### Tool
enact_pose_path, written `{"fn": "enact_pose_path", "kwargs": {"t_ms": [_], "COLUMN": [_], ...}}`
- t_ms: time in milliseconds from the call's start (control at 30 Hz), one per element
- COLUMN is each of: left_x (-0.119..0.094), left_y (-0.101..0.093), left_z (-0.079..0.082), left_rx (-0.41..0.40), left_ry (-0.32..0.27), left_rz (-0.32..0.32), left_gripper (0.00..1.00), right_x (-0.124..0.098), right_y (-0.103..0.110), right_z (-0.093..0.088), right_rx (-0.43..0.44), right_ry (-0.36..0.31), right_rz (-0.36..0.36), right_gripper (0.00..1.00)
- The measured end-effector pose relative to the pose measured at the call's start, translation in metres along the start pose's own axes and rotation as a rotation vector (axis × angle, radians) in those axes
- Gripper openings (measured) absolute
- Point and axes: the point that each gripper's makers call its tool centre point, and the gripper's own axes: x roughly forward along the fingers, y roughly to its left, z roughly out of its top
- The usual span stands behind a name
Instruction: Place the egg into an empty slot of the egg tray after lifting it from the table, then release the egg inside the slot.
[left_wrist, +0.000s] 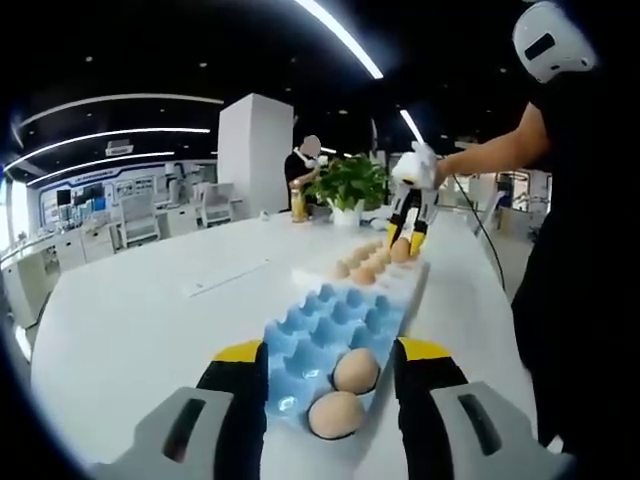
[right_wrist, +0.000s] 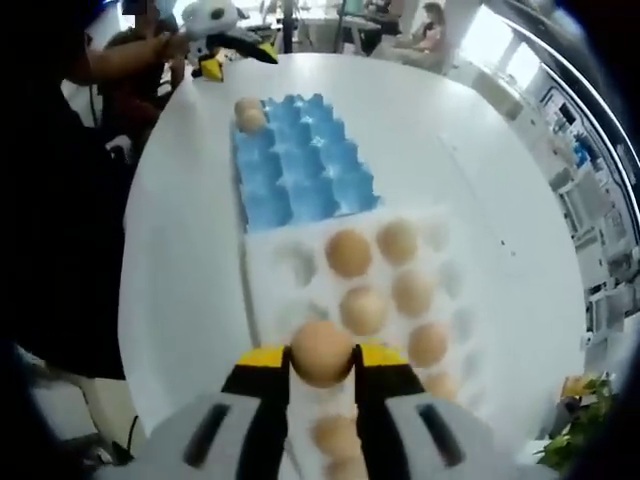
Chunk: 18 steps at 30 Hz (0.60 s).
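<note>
A white worktop (right_wrist: 190, 250) carries a blue egg tray (right_wrist: 300, 165) and a white tray (right_wrist: 445, 285). The right gripper (right_wrist: 322, 365) clamps an egg (right_wrist: 322, 352) above the white tray; the left gripper (left_wrist: 330, 365) hangs wide open.

— What do my grippers look like from your side?

— On my feed the left gripper (left_wrist: 330, 385) has two black jaws capped with yellow tips; each jaw sits on a pale grey housing with a dark oblong slot in it.

— And the other?

— The right gripper (right_wrist: 322, 365) is built the same in its own view: black jaws, yellow tips, grey shoulders with dark slots; seen from the left gripper view it shows a white body above thin black and yellow fingers (left_wrist: 416, 238), and a dark cable trails away from it.

— What am I wearing?

— A black short sleeve (left_wrist: 548, 112) and dark clothes below it; I can't make out any markings.
</note>
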Motion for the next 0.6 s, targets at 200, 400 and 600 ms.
{"fn": "enact_pose_path", "kwargs": {"t_ms": [200, 400, 600], "left_x": [0.0, 0.0, 0.0], "left_y": [0.003, 0.002, 0.002], "left_z": [0.002, 0.002, 0.001], "left_rx": [0.003, -0.001, -0.003], "left_ry": [-0.008, -0.007, -0.007], "left_rz": [0.009, 0.007, 0.005], "left_gripper": [0.52, 0.53, 0.52], "right_x": [0.004, 0.008, 0.013], "right_y": [0.003, 0.007, 0.012], "right_z": [0.015, 0.027, 0.038], "right_rx": [-0.03, -0.06, -0.087], "right_ry": [-0.014, -0.028, -0.036], "right_rz": [0.014, 0.028, 0.041], "right_gripper": [0.24, 0.24, 0.24]}}
